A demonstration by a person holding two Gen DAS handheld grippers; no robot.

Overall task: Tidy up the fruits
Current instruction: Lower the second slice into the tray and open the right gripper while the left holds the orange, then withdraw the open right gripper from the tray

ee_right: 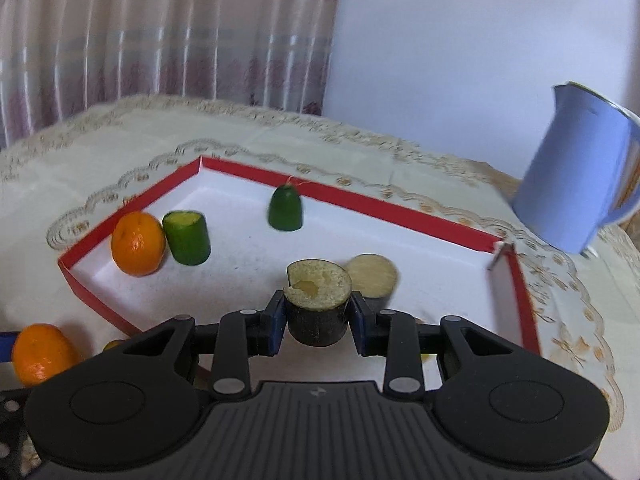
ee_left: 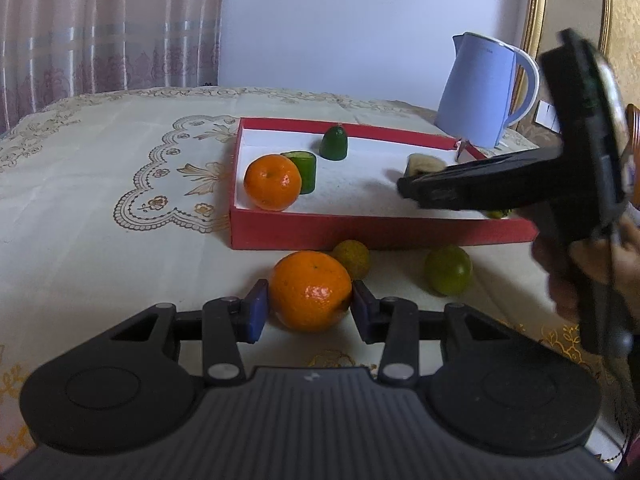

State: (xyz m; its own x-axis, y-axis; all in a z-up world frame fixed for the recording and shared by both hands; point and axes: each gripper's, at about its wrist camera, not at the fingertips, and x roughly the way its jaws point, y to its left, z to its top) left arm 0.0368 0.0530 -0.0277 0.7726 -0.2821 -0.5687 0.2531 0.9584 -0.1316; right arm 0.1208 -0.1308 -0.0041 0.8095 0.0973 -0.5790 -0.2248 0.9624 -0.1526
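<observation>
L tongs [ee_left: 309,307] pinching orange [ee_left: 310,290] on bench [ee_left: 100,240] | R tongs [ee_right: 318,312] pinching dark cut chunk [ee_right: 318,300] over red tray [ee_right: 400,206]

My counter [ee_left: 100,184] is covered edge to edge with a cream cloth [ee_left: 72,240] printed with gold scallops and flowers. A shallow red box [ee_left: 360,236] with a white floor lies flat on it, toward the far right corner. Just past the box's far right corner, at the counter's back edge, a pale blue kettle [ee_left: 478,92] stands upright. On the cloth along the box's near wall lie three loose fruits: a big orange [ee_left: 310,292] nearest my edge, a smaller yellow-orange fruit [ee_left: 354,258] right behind it against the box, and a green lime [ee_left: 448,270] a little off to the right, apart from both.
</observation>
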